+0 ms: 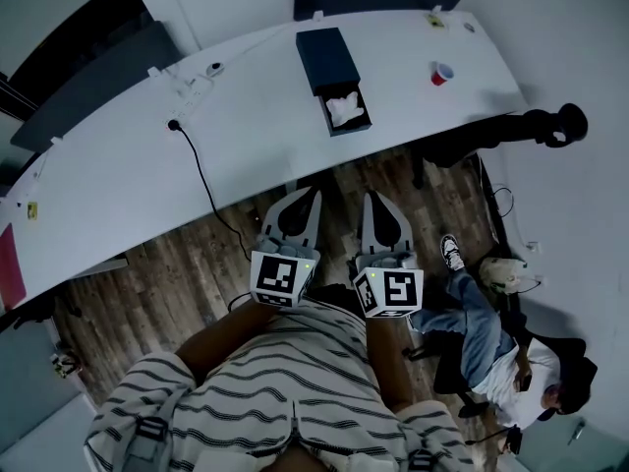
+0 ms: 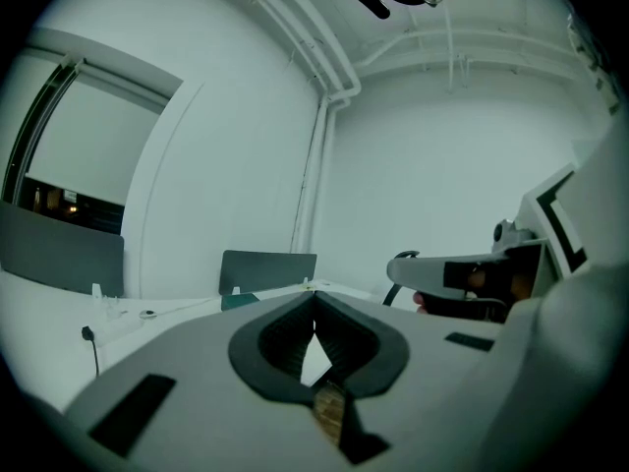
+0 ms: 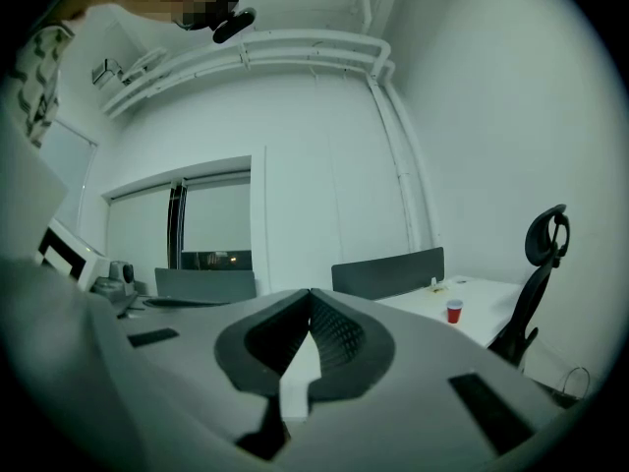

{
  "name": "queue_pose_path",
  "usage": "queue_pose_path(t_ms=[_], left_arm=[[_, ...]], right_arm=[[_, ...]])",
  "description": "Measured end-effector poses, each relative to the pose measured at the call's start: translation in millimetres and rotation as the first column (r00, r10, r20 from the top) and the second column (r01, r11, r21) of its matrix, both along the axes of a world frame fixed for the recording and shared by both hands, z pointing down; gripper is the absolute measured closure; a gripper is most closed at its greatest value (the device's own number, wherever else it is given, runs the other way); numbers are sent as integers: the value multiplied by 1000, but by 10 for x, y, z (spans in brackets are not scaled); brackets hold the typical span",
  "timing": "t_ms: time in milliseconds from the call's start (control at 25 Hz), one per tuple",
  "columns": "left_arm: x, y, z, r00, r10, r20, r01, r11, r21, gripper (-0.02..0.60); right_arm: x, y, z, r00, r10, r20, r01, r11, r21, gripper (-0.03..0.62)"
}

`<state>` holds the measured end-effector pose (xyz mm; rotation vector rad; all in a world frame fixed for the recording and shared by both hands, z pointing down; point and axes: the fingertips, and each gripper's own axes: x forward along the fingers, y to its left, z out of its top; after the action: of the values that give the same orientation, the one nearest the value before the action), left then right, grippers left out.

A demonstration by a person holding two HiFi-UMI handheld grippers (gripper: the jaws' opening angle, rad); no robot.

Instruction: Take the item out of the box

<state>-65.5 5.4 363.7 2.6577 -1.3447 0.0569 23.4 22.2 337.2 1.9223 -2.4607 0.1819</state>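
A dark blue box (image 1: 327,59) lies on the far side of the white curved table (image 1: 118,195). Its drawer is slid out toward me, and a crumpled white item (image 1: 345,109) rests inside it. Both grippers hang close to my body over the wooden floor, well short of the table. The left gripper (image 1: 313,195) is shut with nothing between its jaws, whose tips meet in the left gripper view (image 2: 314,299). The right gripper (image 1: 371,199) is likewise shut and empty (image 3: 311,293). Both point toward the table, apart from the box.
A red cup (image 1: 441,73) stands right of the box and also shows in the right gripper view (image 3: 453,311). A black cable (image 1: 201,180) runs across the table to its front edge. A black office chair (image 1: 545,126) and a seated person (image 1: 496,347) are at the right.
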Motion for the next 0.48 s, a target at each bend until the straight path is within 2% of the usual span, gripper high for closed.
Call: queue_pose_path(t_ms=[480], left_arm=[[161,-344,118,999,-25,28,25,999,-21,557]], right_arm=[[113,-403,134,999,-38,22,39,998,-40,577]])
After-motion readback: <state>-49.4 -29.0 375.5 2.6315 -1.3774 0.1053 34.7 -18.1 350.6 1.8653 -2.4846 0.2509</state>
